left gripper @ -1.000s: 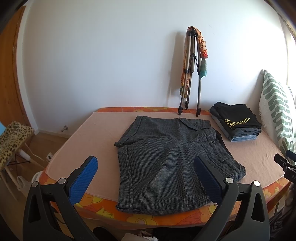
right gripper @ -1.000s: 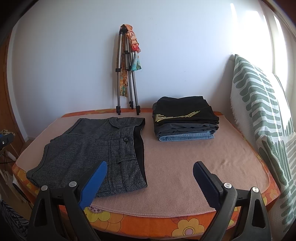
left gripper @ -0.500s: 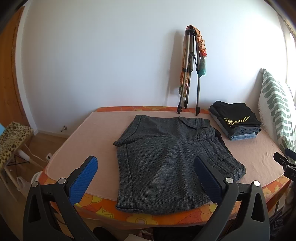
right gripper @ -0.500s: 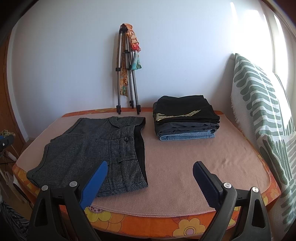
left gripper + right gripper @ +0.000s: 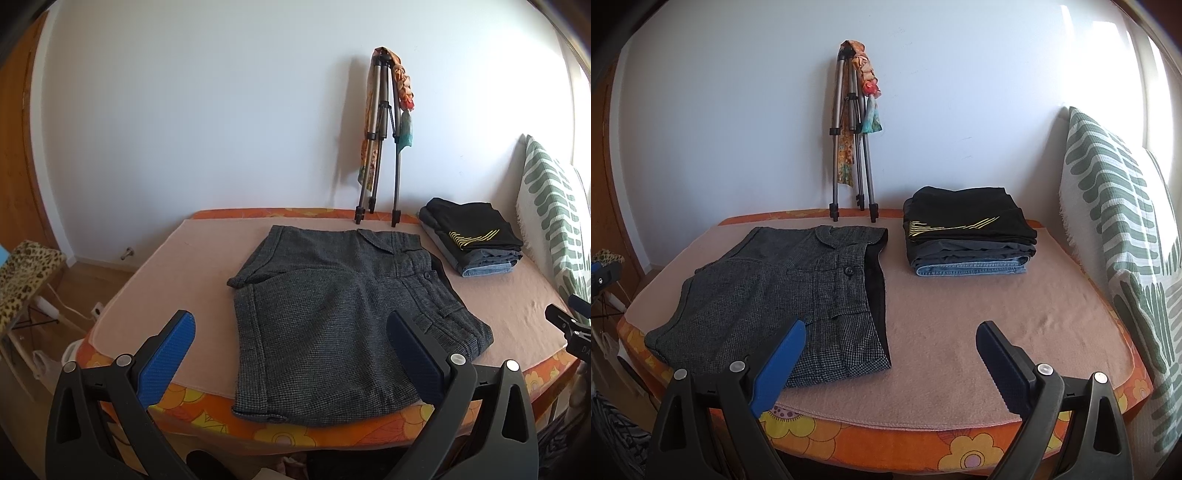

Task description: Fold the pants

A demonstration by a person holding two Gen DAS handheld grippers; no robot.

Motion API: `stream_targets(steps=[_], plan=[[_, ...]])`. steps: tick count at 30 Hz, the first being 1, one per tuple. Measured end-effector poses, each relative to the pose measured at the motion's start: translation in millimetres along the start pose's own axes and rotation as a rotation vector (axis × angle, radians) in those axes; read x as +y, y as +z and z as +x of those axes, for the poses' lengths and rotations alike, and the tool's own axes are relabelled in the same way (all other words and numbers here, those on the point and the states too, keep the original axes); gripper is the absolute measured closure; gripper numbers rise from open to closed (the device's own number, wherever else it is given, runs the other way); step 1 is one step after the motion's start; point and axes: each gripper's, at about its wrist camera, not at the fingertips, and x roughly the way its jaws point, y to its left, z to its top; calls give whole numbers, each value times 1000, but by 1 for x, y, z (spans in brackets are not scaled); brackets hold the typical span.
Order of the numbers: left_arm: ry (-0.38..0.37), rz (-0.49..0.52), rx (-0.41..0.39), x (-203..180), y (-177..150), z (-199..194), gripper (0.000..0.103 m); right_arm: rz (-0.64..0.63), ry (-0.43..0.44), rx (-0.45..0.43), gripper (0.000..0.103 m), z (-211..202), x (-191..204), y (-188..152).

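Grey shorts [image 5: 340, 325] are laid flat on the left half of the tabletop [image 5: 960, 325], their hems reaching its near edge. The left tool [image 5: 291, 350] is held with its fingers spread wide above the shorts, gripping nothing. The right tool [image 5: 890, 362] is likewise held apart and empty, near the waistband. A pile of folded clothes [image 5: 967, 236] is seen at the back right, beside a tripod [image 5: 853, 147].

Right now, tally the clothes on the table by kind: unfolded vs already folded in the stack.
Laid out flat, not yet folded: 1, the grey shorts
Folded in the stack: 3 visible layers, black top piece, dark grey piece, blue denim piece
Total: 4 garments on the table
Both grippers, left gripper and right gripper, are open and hold nothing.
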Motion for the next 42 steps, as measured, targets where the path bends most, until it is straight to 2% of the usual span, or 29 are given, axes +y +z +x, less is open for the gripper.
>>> stream_targets(steps=[11,12,14,17,22,26,31,35,39,42], plan=[[-6,11,24,2,-6,7,0,-4,1,-7,9,-1,0,3],[-4,25,28,1,-7,9,0,-17,12,-6,13,0,1,4],[-10,64,34,0,-11,12,0,-76,56,30,33,7,5,5],[-27,133,46,-2,-18,15,3,-146,164,92,35,19,7,8],[-53,230,88,-4,-29,24,19,-347,211,177,34,43,21,2],[-121,264,173,-1,-38,40,29,-490,258,250,35,66,30,-10],[-194,329,263,-1,-49,55,44,-791,312,272,35,78,59,-33],[-242,406,344,-3,-56,70,45,-954,372,303,36,87,82,-49],[-295,448,410,-5,-59,77,45,-1087,364,322,36,103,99,-59],[-328,508,436,-9,-60,79,45,-1141,365,349,36,115,106,-61]])
